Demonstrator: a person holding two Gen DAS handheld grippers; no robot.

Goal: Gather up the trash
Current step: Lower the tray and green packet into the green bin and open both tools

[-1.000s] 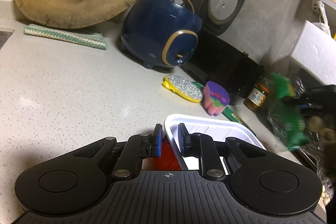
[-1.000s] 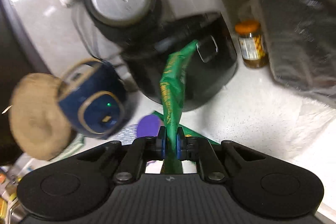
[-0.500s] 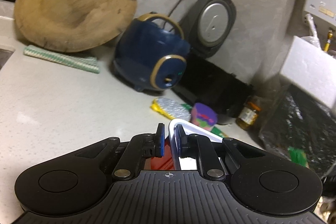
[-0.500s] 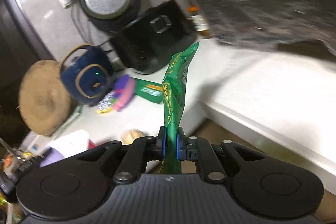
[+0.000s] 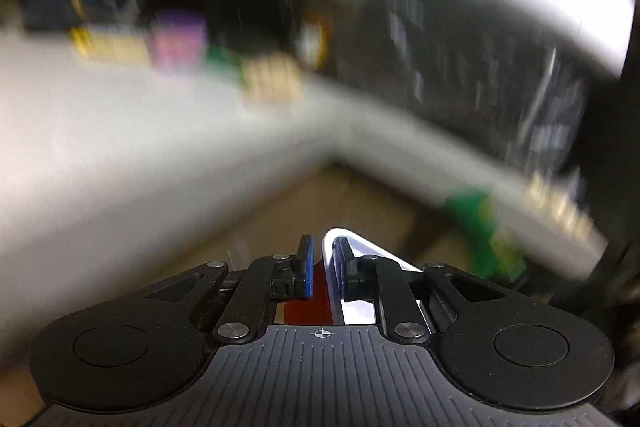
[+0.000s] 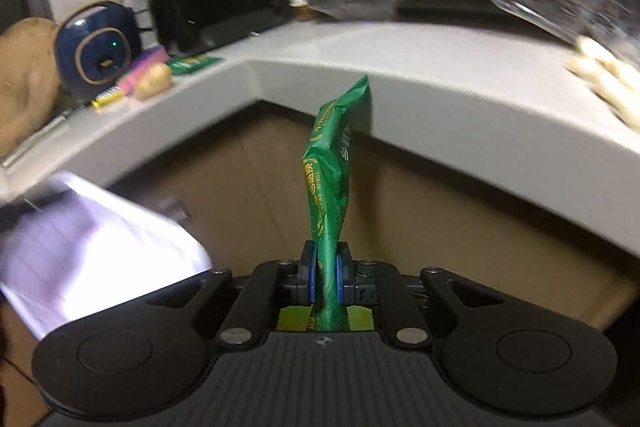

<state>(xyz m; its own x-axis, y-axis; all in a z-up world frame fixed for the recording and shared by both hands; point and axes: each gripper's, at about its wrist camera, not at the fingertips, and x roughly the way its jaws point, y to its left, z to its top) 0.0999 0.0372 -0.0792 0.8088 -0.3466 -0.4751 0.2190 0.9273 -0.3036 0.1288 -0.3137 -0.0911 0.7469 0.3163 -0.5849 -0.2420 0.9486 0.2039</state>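
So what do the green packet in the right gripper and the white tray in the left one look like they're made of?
Green packet: thin printed plastic film, slightly glossy; it creases and twists where it is pinched. White tray: probably thin moulded plastic or foam, with a smooth rolled rim; blur leaves it open.

Both wrist views face countertop corner [image 6: 256,75] from below, near

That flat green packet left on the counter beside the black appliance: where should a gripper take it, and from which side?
Judging from the right wrist view, the flat green packet lies flat on the counter with one end towards the counter's front edge. That near end is probably best: come in low from the front and pinch across its thickness. The potato crowds its left side and the black appliance stands behind it.
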